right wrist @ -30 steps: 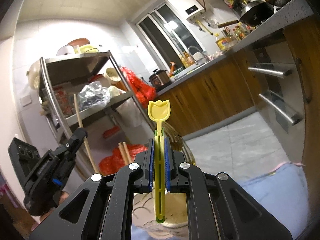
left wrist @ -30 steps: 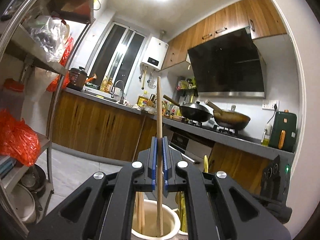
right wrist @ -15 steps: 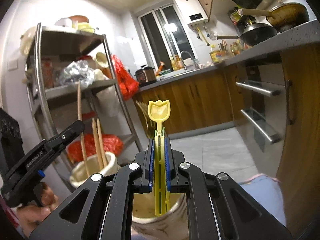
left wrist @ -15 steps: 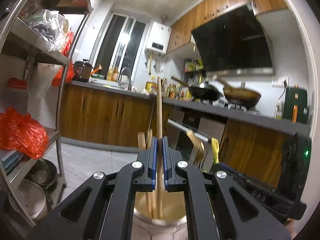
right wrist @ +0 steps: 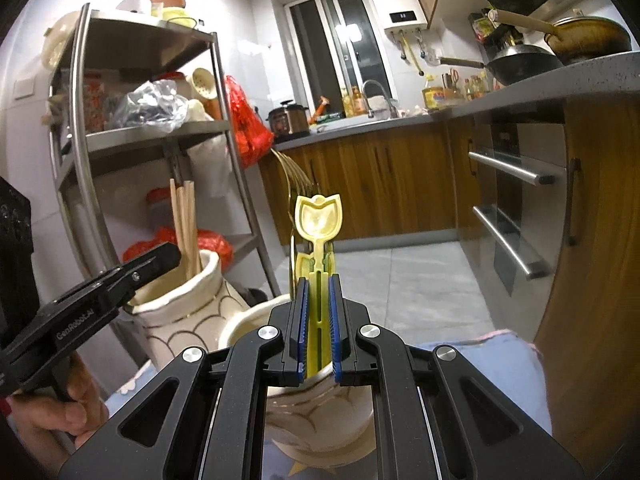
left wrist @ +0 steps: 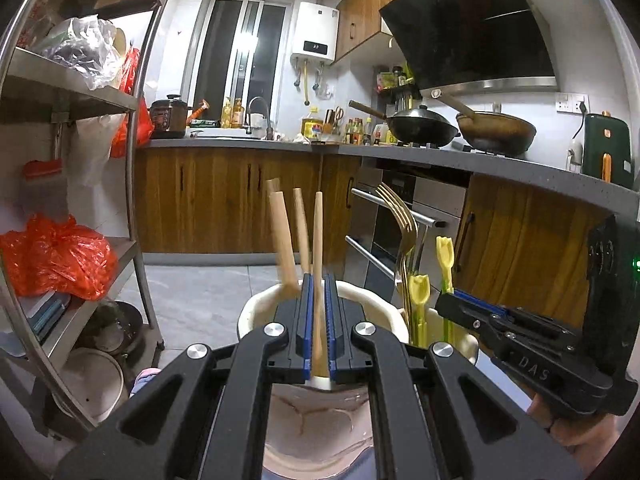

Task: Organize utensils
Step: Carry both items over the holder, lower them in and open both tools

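Kitchen, grey tiled floor (left wrist: pixel 208 296), wood cabinets (left wrist: pixel 224 200), steel shelf rack (right wrist: pixel 132 136)

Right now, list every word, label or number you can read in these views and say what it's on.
"GenRobot.AI": on the left gripper, along its side in the right wrist view.
"DAS": on the right gripper, on its side in the left wrist view; it may be part of a longer marking.
Water heater: display digits too small to read.
Bottles on the counter: labels too small and blurred to read.
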